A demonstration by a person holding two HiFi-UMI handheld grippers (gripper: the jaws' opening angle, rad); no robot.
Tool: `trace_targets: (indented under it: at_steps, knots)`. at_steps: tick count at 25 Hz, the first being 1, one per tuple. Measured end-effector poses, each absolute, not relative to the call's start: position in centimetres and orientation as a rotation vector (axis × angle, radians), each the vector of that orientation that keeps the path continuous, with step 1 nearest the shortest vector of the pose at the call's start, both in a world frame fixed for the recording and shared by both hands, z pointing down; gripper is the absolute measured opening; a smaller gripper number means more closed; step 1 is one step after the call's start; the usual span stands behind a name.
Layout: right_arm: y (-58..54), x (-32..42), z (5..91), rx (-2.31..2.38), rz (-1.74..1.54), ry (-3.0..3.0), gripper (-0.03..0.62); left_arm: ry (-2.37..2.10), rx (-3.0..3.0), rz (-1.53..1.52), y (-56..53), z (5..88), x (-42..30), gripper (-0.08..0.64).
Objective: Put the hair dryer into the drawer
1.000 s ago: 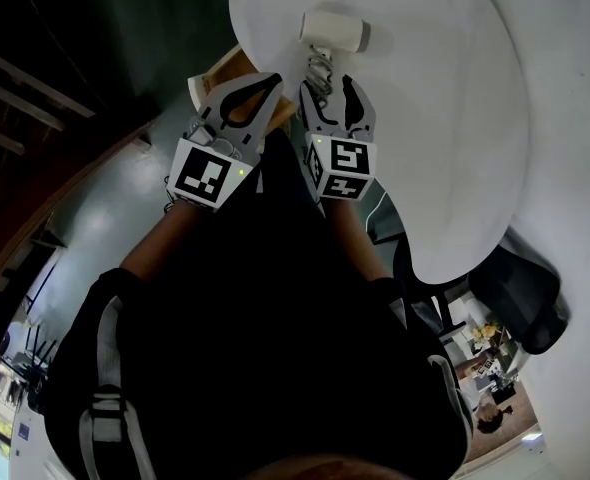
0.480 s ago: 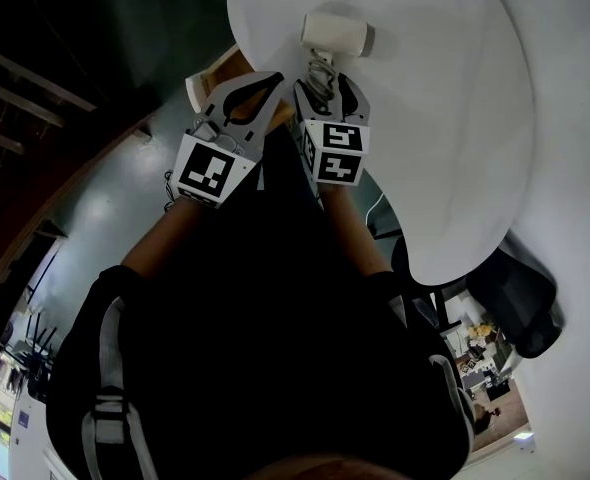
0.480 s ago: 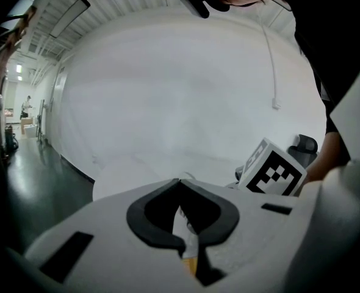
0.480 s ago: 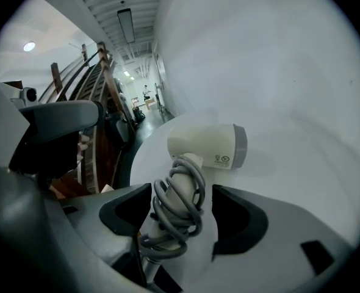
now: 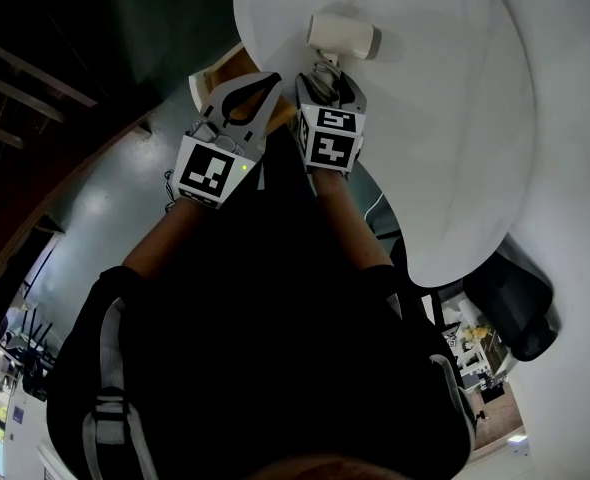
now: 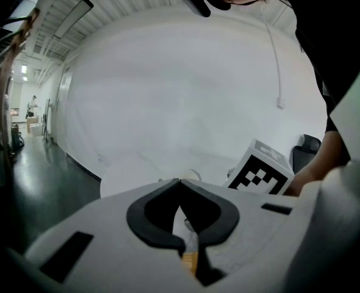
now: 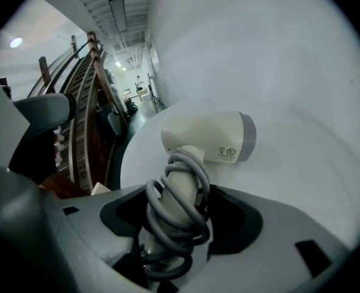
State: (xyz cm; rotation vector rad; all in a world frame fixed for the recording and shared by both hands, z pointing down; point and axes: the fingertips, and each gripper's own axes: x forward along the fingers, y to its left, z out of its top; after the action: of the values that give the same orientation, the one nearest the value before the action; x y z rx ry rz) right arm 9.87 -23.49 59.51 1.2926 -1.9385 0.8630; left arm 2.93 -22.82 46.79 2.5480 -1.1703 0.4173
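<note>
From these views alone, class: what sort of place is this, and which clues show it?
Probably an open office or lobby: round white table, wooden staircase, glossy floor, black office chair.

1. The hair dryer (image 7: 210, 136) has a small label (image 7: 226, 154) on its barrel, with fine print and two round marks, all too small to read.
2. The cube (image 5: 331, 138) on the right gripper (image 5: 327, 76) and the cube (image 5: 209, 173) on the left gripper (image 5: 267, 80) show only black-and-white squares — no letters or numbers.
3. Nothing else here carries print I can make out.
</note>
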Motion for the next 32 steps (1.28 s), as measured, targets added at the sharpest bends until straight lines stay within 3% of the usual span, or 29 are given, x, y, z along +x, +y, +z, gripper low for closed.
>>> trace_targets:
  at_steps: [7,32]
  knots:
    - [-23.5,10.3,58.9,1.341,0.884,-1.953,0.267,-1.204,2.534,0.418,-21.9,46.7,1.8,0.008]
    - [-18.1,5.7,51.8,1.292,0.723,-2.138,0.262,-1.287,2.547,0.345,-15.5,44.1,-1.2,0.008]
